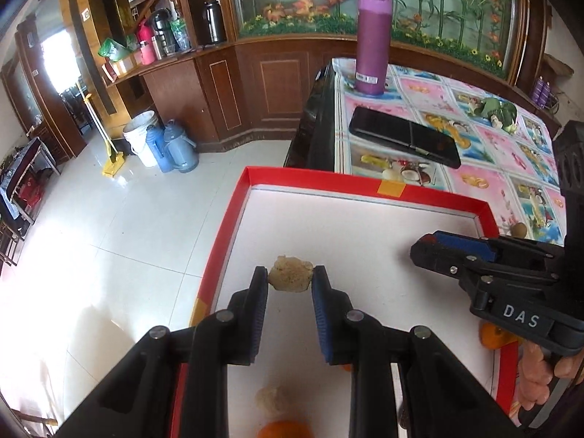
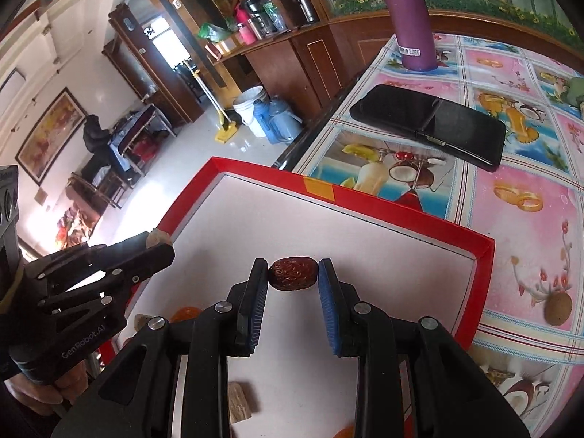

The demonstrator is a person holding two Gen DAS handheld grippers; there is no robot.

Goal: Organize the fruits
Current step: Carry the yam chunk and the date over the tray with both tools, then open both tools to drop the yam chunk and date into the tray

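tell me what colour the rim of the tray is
Red, with orange tape patches; the tray rim shows best in the right wrist view.

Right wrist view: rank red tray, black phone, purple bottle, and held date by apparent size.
Largest to smallest, as they appear:
1. red tray
2. black phone
3. purple bottle, top cropped, farther away, so unsure against the phone
4. date, although nearest

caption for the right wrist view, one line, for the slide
Right gripper pinches a wrinkled red date over the white floor of the red-rimmed tray; left gripper holds a beige chunk nearby.
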